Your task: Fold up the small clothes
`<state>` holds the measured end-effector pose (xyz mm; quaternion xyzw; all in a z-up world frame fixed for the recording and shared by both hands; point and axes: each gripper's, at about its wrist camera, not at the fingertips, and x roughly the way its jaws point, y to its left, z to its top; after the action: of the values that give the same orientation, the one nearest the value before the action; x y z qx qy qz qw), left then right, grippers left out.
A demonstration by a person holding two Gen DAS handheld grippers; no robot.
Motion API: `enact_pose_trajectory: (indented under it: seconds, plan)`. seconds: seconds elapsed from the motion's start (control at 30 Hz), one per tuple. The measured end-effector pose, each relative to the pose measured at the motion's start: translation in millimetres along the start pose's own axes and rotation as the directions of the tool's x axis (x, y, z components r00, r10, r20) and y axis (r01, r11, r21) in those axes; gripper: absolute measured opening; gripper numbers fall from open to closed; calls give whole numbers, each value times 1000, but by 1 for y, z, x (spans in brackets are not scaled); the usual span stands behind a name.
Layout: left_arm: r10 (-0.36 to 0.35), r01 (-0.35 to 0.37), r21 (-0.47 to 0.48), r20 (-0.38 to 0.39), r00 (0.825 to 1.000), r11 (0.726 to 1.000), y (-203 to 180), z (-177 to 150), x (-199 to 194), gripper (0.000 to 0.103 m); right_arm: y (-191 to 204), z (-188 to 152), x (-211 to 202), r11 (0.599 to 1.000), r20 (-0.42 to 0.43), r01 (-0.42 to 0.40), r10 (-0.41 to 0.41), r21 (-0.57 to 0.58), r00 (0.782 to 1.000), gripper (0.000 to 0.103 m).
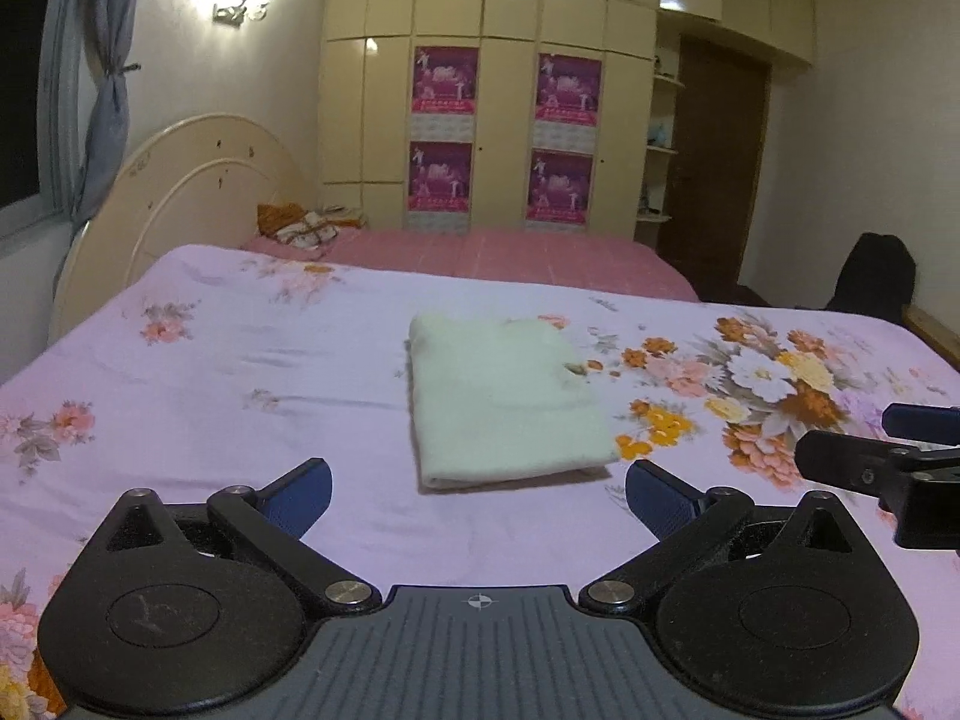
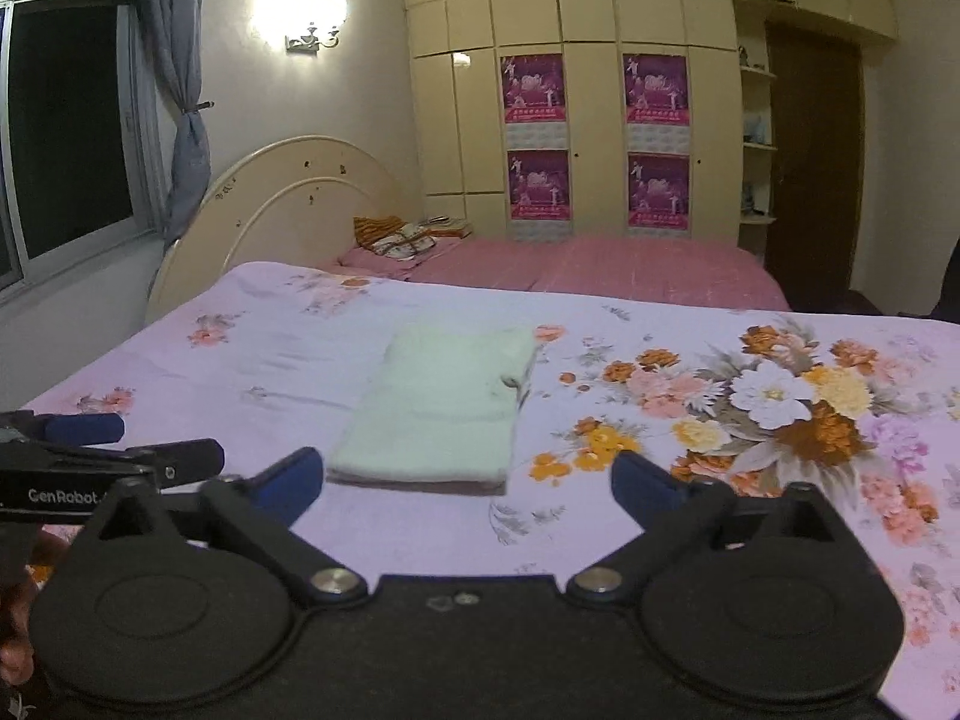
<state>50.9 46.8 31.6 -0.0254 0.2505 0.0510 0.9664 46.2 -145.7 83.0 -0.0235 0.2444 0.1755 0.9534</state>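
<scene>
A pale green cloth [image 1: 504, 396] lies folded into a neat rectangle on the floral pink bedsheet [image 1: 210, 372]. It also shows in the right wrist view [image 2: 438, 414]. My left gripper [image 1: 478, 495] is open and empty, just short of the cloth's near edge, above the sheet. My right gripper [image 2: 467, 480] is open and empty too, near the cloth's near edge. The right gripper shows at the right edge of the left wrist view [image 1: 870, 450]. The left gripper shows at the left edge of the right wrist view [image 2: 108, 444].
A second bed with a pink cover [image 1: 510, 252] stands behind, with a small pile of clothes [image 1: 306, 225] by its cream headboard [image 1: 198, 180]. Cream wardrobes [image 1: 504, 90] line the back wall. A dark chair [image 1: 876, 276] stands at the right.
</scene>
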Motion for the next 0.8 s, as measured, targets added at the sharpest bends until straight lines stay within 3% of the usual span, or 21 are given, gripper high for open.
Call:
enact_pose_trajectory:
  seconds: [0.37,0.8]
  plan:
    - [-12,12,16,6,1000,1000,-6,-7,-19,103,0,-14,-19,996,25,83,-83,29,996,102]
    - [-4,3,19,19,1000,1000,-13,-8,-23,103,-1,-13,-17,997,32,75,-75,16,997,102]
